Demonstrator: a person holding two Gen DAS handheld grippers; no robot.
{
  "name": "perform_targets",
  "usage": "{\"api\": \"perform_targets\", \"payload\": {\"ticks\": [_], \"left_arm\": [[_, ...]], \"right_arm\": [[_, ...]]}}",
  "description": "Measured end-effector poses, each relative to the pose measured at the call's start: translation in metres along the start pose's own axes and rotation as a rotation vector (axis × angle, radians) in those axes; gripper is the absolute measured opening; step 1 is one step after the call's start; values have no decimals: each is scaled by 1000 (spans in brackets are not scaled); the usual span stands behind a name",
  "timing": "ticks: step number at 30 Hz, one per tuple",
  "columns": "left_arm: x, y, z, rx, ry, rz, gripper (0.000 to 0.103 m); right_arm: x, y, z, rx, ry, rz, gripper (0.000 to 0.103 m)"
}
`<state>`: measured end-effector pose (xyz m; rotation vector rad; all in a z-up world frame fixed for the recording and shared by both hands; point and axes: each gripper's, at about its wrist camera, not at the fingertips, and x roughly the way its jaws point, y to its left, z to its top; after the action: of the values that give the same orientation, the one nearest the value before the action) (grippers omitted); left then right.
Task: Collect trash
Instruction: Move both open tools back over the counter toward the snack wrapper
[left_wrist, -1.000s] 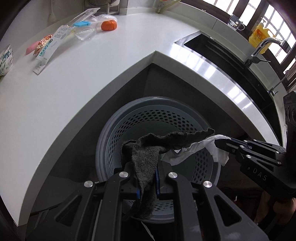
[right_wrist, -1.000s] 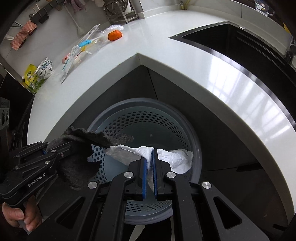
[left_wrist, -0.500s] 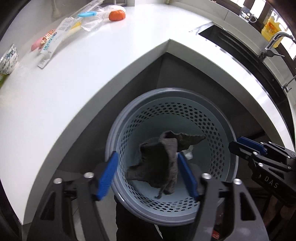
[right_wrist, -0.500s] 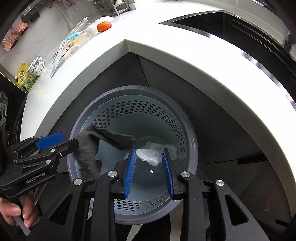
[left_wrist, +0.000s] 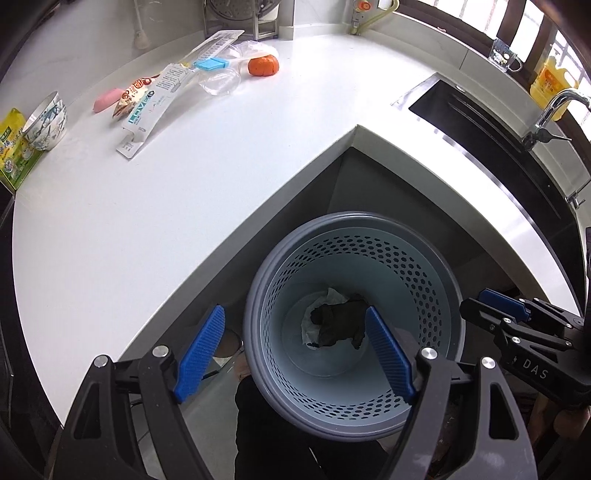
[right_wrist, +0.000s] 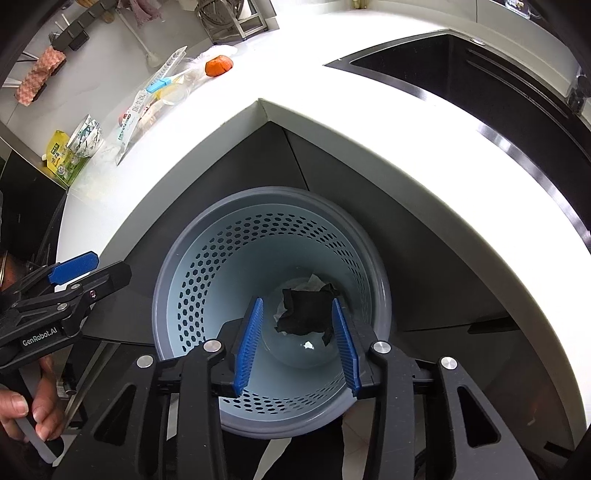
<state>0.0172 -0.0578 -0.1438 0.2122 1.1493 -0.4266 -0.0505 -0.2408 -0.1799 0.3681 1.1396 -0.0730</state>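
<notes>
A grey perforated bin (left_wrist: 436, 273) stands on the floor in the counter's inner corner; it also shows in the right wrist view (right_wrist: 184, 258). A dark grey cloth (left_wrist: 341, 325) and white crumpled paper (left_wrist: 325, 299) lie at its bottom, as the right wrist view shows for the cloth (right_wrist: 308, 310) and the paper (right_wrist: 308, 284). My left gripper (left_wrist: 295, 350) is open and empty above the bin. My right gripper (right_wrist: 297, 343) is open and empty above the bin too, and appears at the right of the left wrist view (left_wrist: 495, 306).
On the white counter (left_wrist: 147, 206) lie a long wrapper (left_wrist: 155, 107), a clear lid (left_wrist: 219, 81), an orange peel (left_wrist: 263, 66), a pink item (left_wrist: 105, 103), a bowl (left_wrist: 46, 122) and a green packet (left_wrist: 11, 151). A dark sink (left_wrist: 491, 129) sits right.
Both grippers opened. The cloth and the paper dropped from the jaws to the bottom of the bin. Both grippers rose and drew back from the bin.
</notes>
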Motion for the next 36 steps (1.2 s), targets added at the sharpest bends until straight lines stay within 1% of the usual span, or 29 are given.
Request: {"api": "perform_targets", "payload": {"ticks": [5, 10, 15, 20, 27, 29, 36], "left_arm": [[-22, 7, 10, -25, -47, 3, 78], [-43, 24, 27, -51, -97, 7, 78], [-63, 48, 49, -69, -152, 13, 81], [-76, 73, 75, -64, -201, 26, 82], [-77, 113, 112, -73, -227, 29, 83], [-74, 127, 121, -83, -230, 28, 84], [-62, 174, 156, -97, -232, 45, 84]], "right_arm": [[-15, 9, 11, -23, -21, 17, 40], [-29, 24, 30, -45, -56, 28, 41], [-36, 41, 56, -52, -96, 41, 42], [-37, 58, 88, -36, -134, 57, 44], [-30, 82, 133, 29, -160, 62, 45], [-26, 90, 144, 40, -166, 62, 47], [-2, 114, 184, 100, -160, 69, 47]]}}
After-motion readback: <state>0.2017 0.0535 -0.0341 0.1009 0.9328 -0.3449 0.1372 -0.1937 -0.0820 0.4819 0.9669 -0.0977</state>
